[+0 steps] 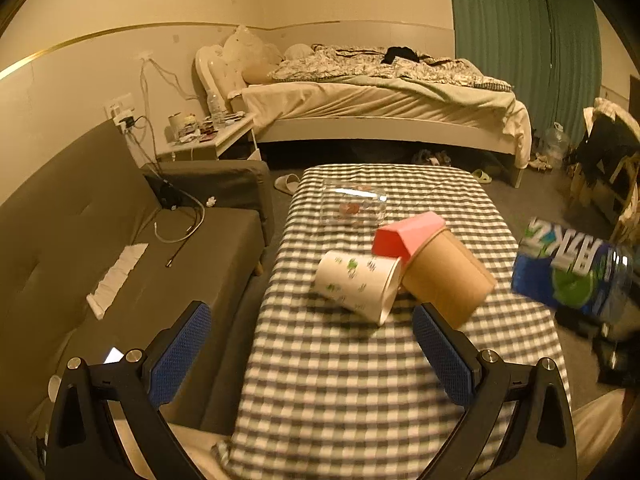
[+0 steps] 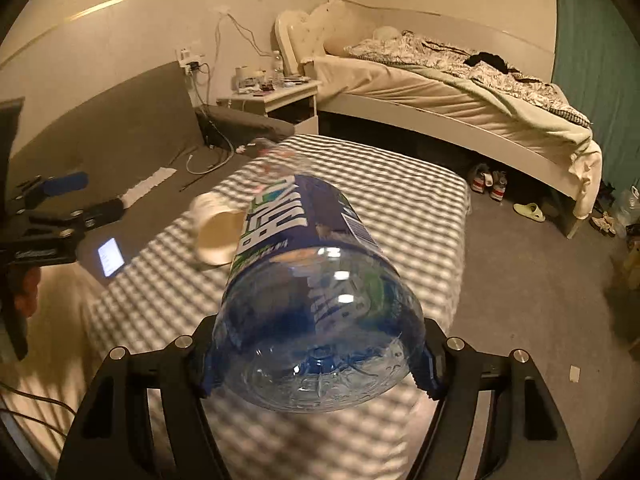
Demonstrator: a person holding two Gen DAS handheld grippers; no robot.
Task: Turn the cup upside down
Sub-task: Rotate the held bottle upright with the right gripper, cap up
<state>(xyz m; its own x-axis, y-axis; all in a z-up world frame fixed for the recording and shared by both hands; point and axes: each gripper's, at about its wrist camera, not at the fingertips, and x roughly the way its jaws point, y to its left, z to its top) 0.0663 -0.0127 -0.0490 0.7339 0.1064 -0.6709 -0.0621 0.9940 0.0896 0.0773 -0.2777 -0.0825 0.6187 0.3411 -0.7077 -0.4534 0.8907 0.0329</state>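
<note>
Both tools differ: left tool (image 1: 312, 344) gapes behind the toppled cup (image 1: 358, 285), right tool (image 2: 316, 356) clamps a bottle (image 2: 320, 320).

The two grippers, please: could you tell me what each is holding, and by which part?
The right gripper clamps the blue plastic bottle across its base end. The left gripper is open and holds nothing.

- We see a lived-in bedroom: an unmade bed (image 1: 380, 92) at 12 o'clock.
- A cluttered nightstand (image 1: 212, 136) at 11, beside a grey sofa (image 1: 120, 240) at 9.
- Green curtains (image 1: 520, 40) at 1; slippers (image 2: 530, 212) and shoes (image 2: 490, 184) by the bed.
</note>
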